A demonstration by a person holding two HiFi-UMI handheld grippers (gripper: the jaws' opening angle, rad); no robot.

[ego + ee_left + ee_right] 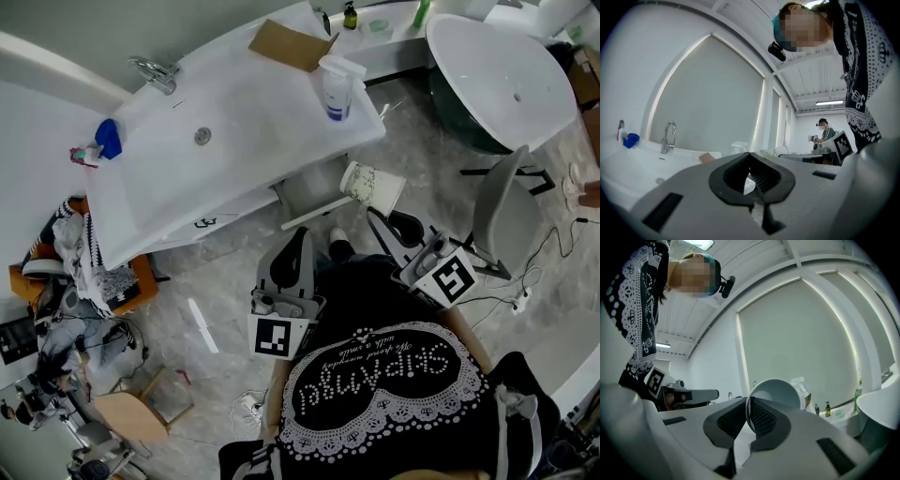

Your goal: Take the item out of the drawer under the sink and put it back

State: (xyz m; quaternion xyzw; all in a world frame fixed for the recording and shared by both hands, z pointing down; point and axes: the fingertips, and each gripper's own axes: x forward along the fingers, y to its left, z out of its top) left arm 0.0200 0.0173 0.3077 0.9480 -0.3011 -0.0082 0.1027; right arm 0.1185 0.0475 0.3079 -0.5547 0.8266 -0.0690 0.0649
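- White bathroom fittings are seen all round: a sink counter (pixel 253 122) with a tub (pixel 506 75) past its right end.
- The right gripper (pixel 749 401) is clamped on the cup (pixel 776 392). The thin wall at the rim is pinched with one pad inside and one outside, so the jaws are left almost together.
- The cup is held tipped on its side in the air, just off the counter's front right corner. Nothing else is seen to touch it.
- A rim grip is probably used because the cup's body is too wide for the jaws.
- Under the counter's right end, what seems to be the pulled-out drawer (pixel 309 187) is seen near the cup. The cup is therefore judged to be out, with its return not yet done.
- The left gripper (pixel 749 157) is closed, with nothing between its pads. It is held low by the person's body, apart from the counter, likely so the drawer is left unblocked.
- A spray bottle (pixel 336 86) stands at the counter's right end, cardboard (pixel 291 45) lies at the back edge, and a tap (pixel 155 70) is set behind the basin.
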